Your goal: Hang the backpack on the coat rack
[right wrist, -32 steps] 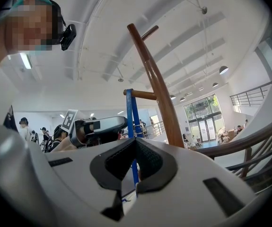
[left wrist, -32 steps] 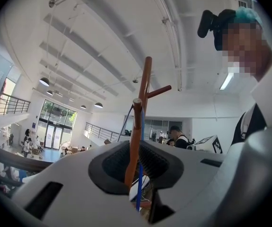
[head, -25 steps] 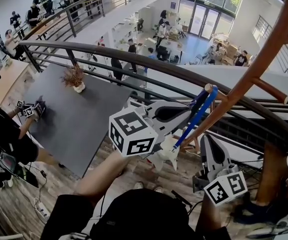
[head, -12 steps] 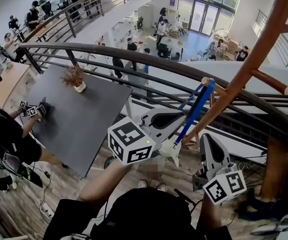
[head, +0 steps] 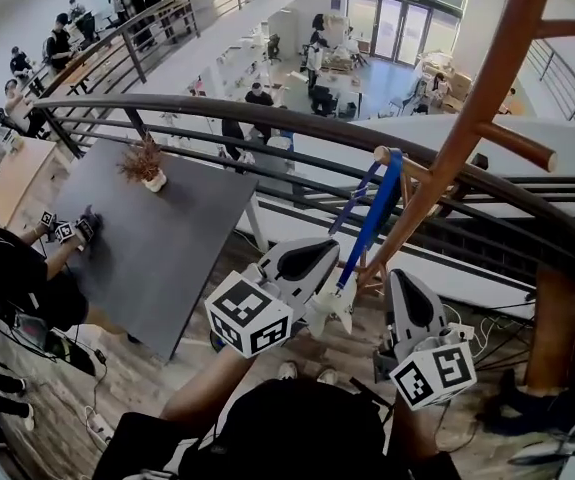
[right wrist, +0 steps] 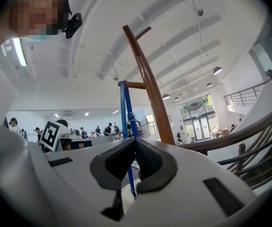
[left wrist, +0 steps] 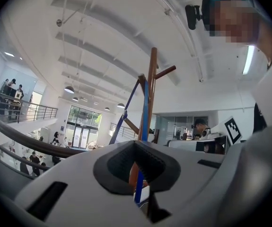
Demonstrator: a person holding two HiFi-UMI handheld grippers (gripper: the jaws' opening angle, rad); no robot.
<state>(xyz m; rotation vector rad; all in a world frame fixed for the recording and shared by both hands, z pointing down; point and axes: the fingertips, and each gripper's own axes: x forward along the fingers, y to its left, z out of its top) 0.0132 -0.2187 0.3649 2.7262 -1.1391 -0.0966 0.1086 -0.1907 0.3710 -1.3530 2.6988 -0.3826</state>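
The brown wooden coat rack [head: 467, 118] rises at the right, and a blue backpack strap [head: 372, 213] is looped over its low peg [head: 392, 158]. The strap runs down taut to the pale backpack body [head: 329, 310], which hangs between my grippers. My left gripper [head: 335, 248] is shut, its tip right beside the strap; I see no clamping. My right gripper [head: 397, 276] is shut and empty near the trunk's foot. In the left gripper view, strap [left wrist: 145, 108] and rack [left wrist: 151, 79] show past the jaws of that gripper [left wrist: 135, 143]. The right gripper [right wrist: 136, 140] also points at the strap [right wrist: 124, 108].
A curved metal railing [head: 267, 118] runs just behind the rack, with an atrium drop beyond. A dark table [head: 157, 228] with a potted plant [head: 147, 163] stands at the left, and a person [head: 7, 268] sits at it. Cables [head: 92, 423] lie on the wood floor.
My left gripper has come down from near the peg, following the strap toward the backpack body. The strap stays on the peg. The right gripper has hardly moved.
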